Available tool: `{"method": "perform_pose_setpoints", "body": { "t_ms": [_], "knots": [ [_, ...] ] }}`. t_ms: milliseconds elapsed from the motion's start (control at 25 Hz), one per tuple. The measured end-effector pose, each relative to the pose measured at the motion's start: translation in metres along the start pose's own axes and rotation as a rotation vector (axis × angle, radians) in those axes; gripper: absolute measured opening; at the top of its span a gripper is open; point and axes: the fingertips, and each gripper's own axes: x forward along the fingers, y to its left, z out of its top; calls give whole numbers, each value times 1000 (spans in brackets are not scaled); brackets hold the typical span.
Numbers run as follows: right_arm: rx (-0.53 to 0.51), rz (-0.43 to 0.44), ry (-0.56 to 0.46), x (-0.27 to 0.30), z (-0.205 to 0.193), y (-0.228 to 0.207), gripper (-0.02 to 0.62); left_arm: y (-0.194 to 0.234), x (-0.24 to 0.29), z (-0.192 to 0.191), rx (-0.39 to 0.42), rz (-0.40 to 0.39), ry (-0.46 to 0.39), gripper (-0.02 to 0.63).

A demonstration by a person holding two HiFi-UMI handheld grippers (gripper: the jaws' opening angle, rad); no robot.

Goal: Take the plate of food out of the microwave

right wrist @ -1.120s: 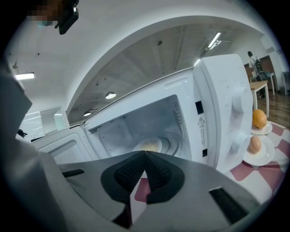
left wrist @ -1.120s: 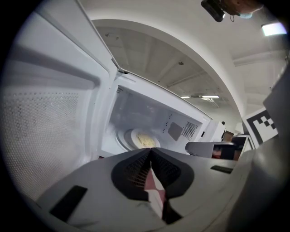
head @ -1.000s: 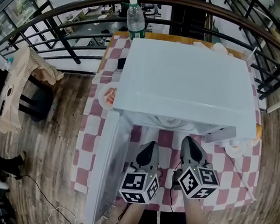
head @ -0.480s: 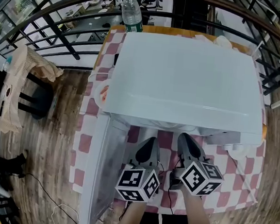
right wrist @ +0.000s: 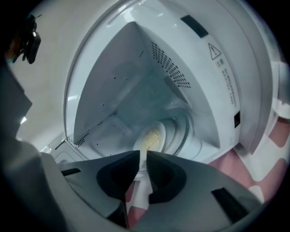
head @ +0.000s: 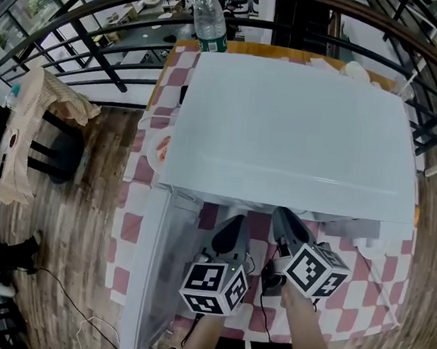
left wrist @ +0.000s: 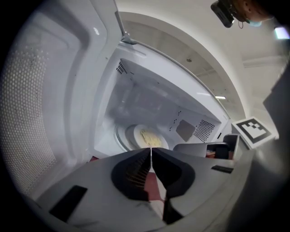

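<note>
Checked tabletop [head: 364, 293] carried the microwave [head: 291, 123] with its door [head: 157, 263] open and the plate of food [left wrist: 147, 136] not yet removed from inside, while the left gripper [left wrist: 150, 150] fingers, only just parting, stood all but together and the right gripper [right wrist: 141, 156] fingers had just been opening to a narrow gap, both empty.

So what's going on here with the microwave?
A person holds a gripper in each hand in front of the microwave, whose door stands open. The plate of food sits inside, untouched. The left gripper has its jaws practically together. The right gripper has just been opening its jaws, which show a narrow gap with nothing between them. Both point into the cavity, short of the plate.
</note>
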Motion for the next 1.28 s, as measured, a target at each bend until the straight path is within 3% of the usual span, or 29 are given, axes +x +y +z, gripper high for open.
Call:
{"method": "perform_pose_setpoints", "body": {
  "t_ms": [80, 120, 440, 760, 1000, 1280],
  "knots": [
    [67, 21, 11, 5, -5, -1, 135, 1, 1, -2, 3, 1, 5, 18],
    [93, 25, 14, 7, -7, -3, 140, 1, 2, -2, 3, 2, 7, 18],
    [105, -23, 4, 19, 1, -14, 140, 3, 4, -3, 23, 15, 7, 18],
    [105, -126, 26, 26, 2, -27, 141, 9, 2, -10, 20, 27, 24, 18],
    [185, -139, 38, 29, 2, -29, 141, 5, 0, -10, 73, 30, 32, 18],
    [323, -137, 55, 26, -4, -26, 141, 6, -1, -9, 68, 31, 26, 18]
  ]
}}
